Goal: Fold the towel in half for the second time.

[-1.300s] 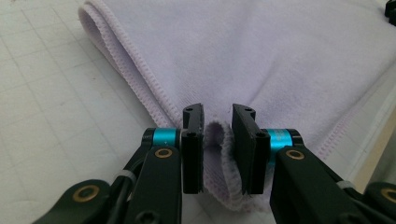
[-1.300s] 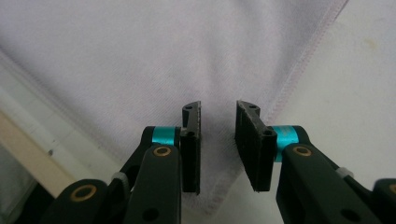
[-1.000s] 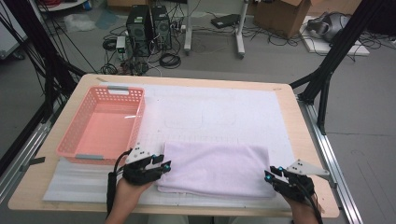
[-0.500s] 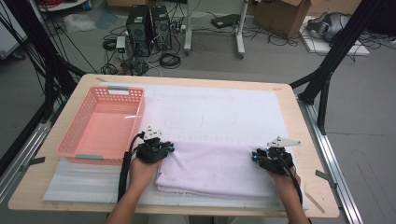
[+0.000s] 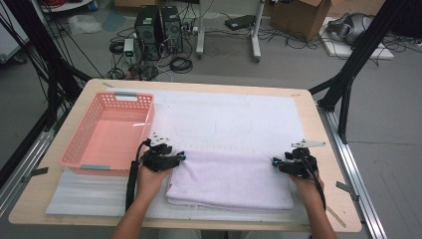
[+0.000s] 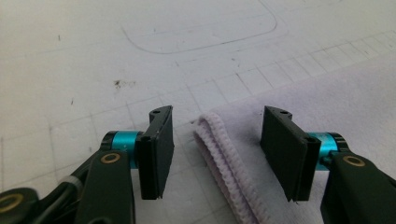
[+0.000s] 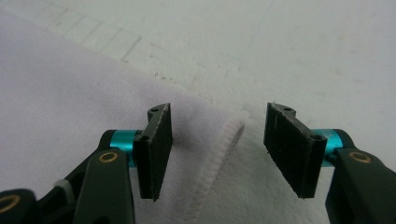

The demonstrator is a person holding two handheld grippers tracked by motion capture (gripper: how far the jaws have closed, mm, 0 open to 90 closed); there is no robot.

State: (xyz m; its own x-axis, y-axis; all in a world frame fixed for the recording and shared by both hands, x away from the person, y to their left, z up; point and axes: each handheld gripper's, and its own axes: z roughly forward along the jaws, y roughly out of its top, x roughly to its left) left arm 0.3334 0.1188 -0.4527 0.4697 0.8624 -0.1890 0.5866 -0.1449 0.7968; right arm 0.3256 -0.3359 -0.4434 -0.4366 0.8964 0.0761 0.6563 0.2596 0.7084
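Note:
A pale lilac towel (image 5: 231, 179), folded into a wide rectangle, lies on the white mat near the table's front edge. My left gripper (image 5: 178, 157) sits at the towel's far left corner and my right gripper (image 5: 275, 162) at its far right corner. In the left gripper view the layered towel edge (image 6: 224, 154) lies between the spread jaws of the left gripper (image 6: 217, 151), touching neither pad. In the right gripper view the hemmed towel corner (image 7: 229, 135) rests loose between the jaws of the right gripper (image 7: 217, 149). Both pairs of jaws have just been opening.
A pink plastic basket (image 5: 79, 160) stands on the table's left side, close beside my left hand. The white gridded mat (image 5: 224, 117) stretches bare behind the towel. Black frame legs, computers and cables stand on the floor beyond the table.
Both hands moved from the towel's near edge to its far edge, carrying the near half over. The jaws then spread and let the towel's corners go.

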